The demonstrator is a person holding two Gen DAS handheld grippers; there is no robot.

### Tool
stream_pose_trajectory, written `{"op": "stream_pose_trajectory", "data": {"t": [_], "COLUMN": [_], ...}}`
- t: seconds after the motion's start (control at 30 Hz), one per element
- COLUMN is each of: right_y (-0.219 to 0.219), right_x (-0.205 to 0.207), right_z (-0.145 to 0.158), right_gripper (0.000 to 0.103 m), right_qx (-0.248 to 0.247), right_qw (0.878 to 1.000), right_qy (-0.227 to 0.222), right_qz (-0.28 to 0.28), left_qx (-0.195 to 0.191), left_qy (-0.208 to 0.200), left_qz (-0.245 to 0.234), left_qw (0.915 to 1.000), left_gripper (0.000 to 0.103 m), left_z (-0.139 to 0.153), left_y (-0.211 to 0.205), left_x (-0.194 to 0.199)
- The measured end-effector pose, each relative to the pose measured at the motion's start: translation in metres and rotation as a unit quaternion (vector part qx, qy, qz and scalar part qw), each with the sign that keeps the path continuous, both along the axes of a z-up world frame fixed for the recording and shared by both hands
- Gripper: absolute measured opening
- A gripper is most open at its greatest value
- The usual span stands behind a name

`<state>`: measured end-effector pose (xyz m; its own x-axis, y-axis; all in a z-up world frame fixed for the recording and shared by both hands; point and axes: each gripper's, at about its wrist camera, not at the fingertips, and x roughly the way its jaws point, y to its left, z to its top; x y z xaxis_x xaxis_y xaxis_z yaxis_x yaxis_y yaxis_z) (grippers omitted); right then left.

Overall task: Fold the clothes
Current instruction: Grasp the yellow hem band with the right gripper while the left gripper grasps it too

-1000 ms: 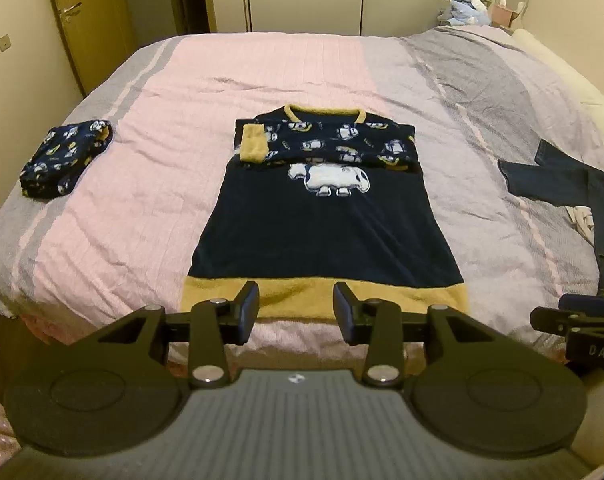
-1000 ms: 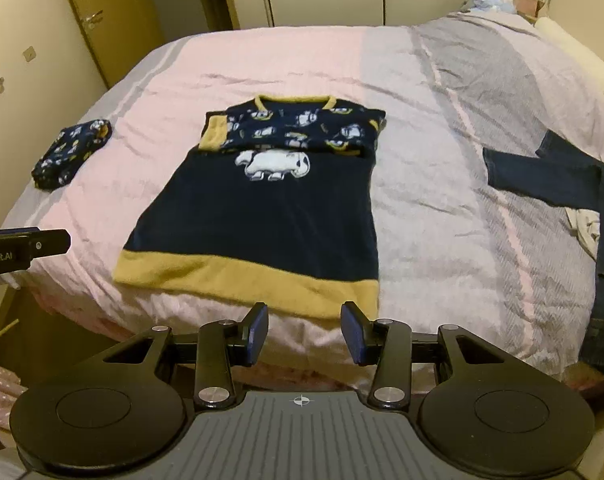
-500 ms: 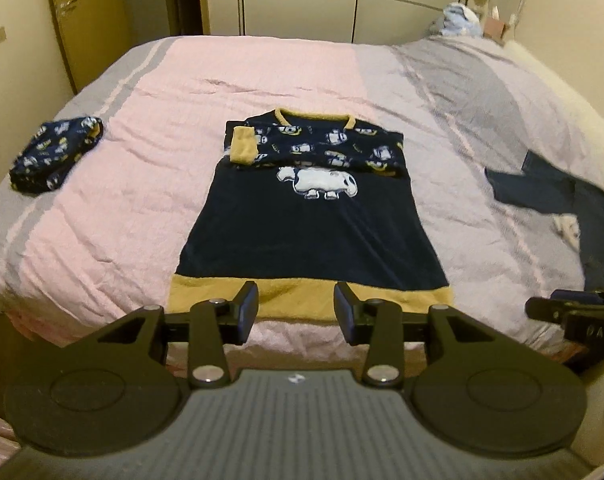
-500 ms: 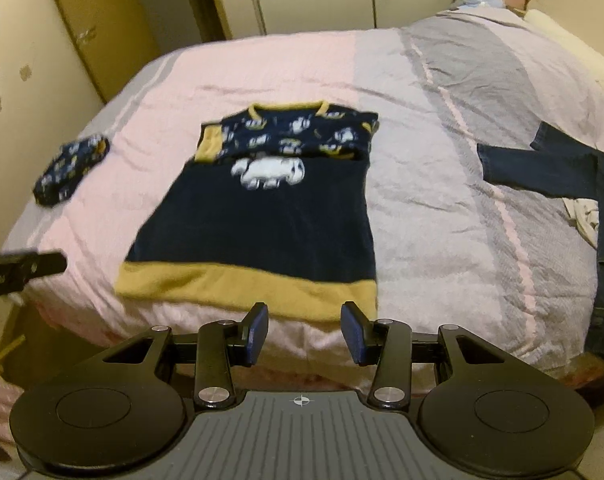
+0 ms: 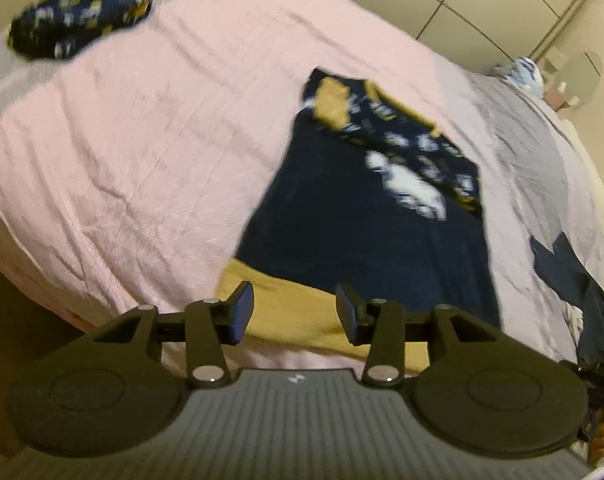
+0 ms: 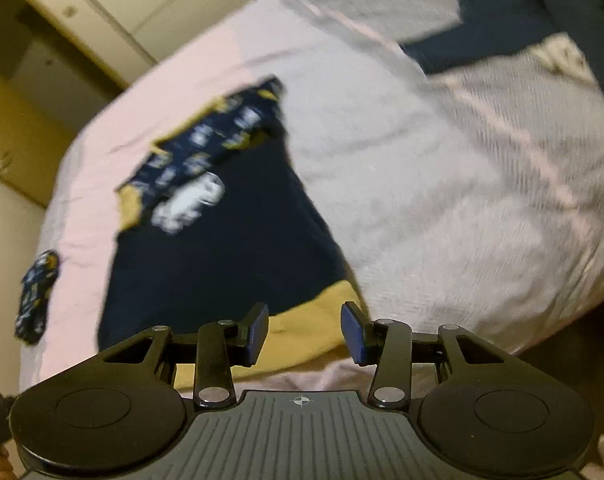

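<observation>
A navy pyjama top (image 5: pixel 366 232) with a yellow hem band, a white animal print and both sleeves folded across the chest lies flat on the bed; it also shows in the right wrist view (image 6: pixel 222 248). My left gripper (image 5: pixel 294 312) is open and empty, just above the left part of the yellow hem (image 5: pixel 286 312). My right gripper (image 6: pixel 304 332) is open and empty, just above the hem's right corner (image 6: pixel 334 312). Both views are tilted and blurred.
The bed cover (image 5: pixel 142 152) is pink and grey. A folded patterned navy garment (image 5: pixel 78 32) lies at the far left, also in the right wrist view (image 6: pixel 36 296). Dark jeans (image 5: pixel 574 280) lie at the right, seen too in the right wrist view (image 6: pixel 502 28). Wardrobe doors stand behind.
Both grippers have dropped and moved forward toward the yellow hem, the left one tilting toward its left end and the right one toward its right corner. Both stay open.
</observation>
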<state>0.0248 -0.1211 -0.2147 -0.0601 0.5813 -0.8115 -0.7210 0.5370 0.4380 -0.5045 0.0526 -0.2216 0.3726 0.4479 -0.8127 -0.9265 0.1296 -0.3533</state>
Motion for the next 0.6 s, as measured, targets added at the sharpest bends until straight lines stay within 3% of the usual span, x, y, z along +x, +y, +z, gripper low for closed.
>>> {"op": "stream_pose_trajectory", "data": {"t": [0.13,0.2,0.27,0.37,0.6], "right_y": [0.007,0.005,0.003,-0.003,-0.042], "right_x": [0.008,0.014,0.019,0.021,0.015], "right_z": [-0.046,-0.070,-0.090,-0.112,-0.137], "right_gripper": [0.046,0.063,0.069,0.069,0.069], "right_qx": [0.014,0.032,0.051,0.087,0.173], "right_qw": [0.999,0.996,0.995,0.993,0.983], "right_qy": [0.019,0.046,0.058,0.061,0.058], "right_qz": [-0.049,-0.064,-0.060,-0.041,-0.035], "left_qx": [-0.017,-0.010,-0.006,-0.004,0.040], "left_qy": [-0.015,-0.035,-0.066,-0.131,-0.192], "left_qz": [-0.022,-0.035,-0.052,-0.075,-0.067], "left_qw": [0.9995,0.9987,0.9964,0.9885,0.9782], "left_gripper": [0.040,0.041,0.041,0.045,0.044], "left_z": [-0.053,-0.074,-0.094,-0.121,-0.147], "left_y": [0.036,0.047,0.055,0.057,0.032], "left_x": [-0.015,-0.022,-0.029,-0.037,-0.057]}}
